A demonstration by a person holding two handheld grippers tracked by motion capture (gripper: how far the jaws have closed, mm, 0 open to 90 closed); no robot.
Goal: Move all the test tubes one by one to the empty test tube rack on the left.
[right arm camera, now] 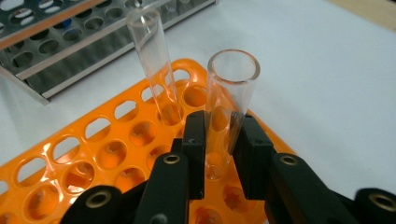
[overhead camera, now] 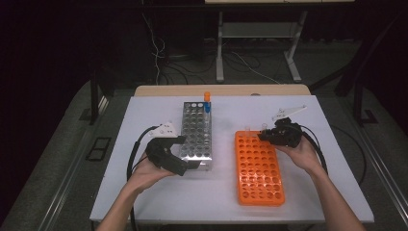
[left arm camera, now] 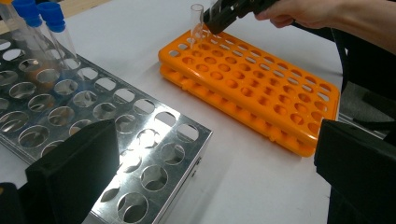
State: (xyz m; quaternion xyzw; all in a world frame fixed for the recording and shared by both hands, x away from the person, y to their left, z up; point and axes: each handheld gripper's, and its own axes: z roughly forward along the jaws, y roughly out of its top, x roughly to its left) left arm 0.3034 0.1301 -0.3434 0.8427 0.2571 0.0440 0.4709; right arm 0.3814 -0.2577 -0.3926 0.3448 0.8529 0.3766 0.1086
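An orange tube rack (overhead camera: 260, 168) lies right of centre on the white table. Two clear open glass tubes stand in its far corner holes. My right gripper (right arm camera: 219, 135) is shut on one clear tube (right arm camera: 229, 93), its pads pressing both sides; the second tube (right arm camera: 154, 60) stands free just beyond. From the high view the right gripper (overhead camera: 263, 136) sits over the rack's far end. My left gripper (overhead camera: 190, 166) rests open at the near end of the metal rack (overhead camera: 196, 130), its jaws wide apart with nothing between them.
At the far end of the metal rack (left arm camera: 116, 130) stand capped tubes, one orange-capped (overhead camera: 207, 96) and blue-capped ones (left arm camera: 51, 28). Most holes in both racks are unfilled. Bare white table (overhead camera: 221, 192) lies between and in front of the racks.
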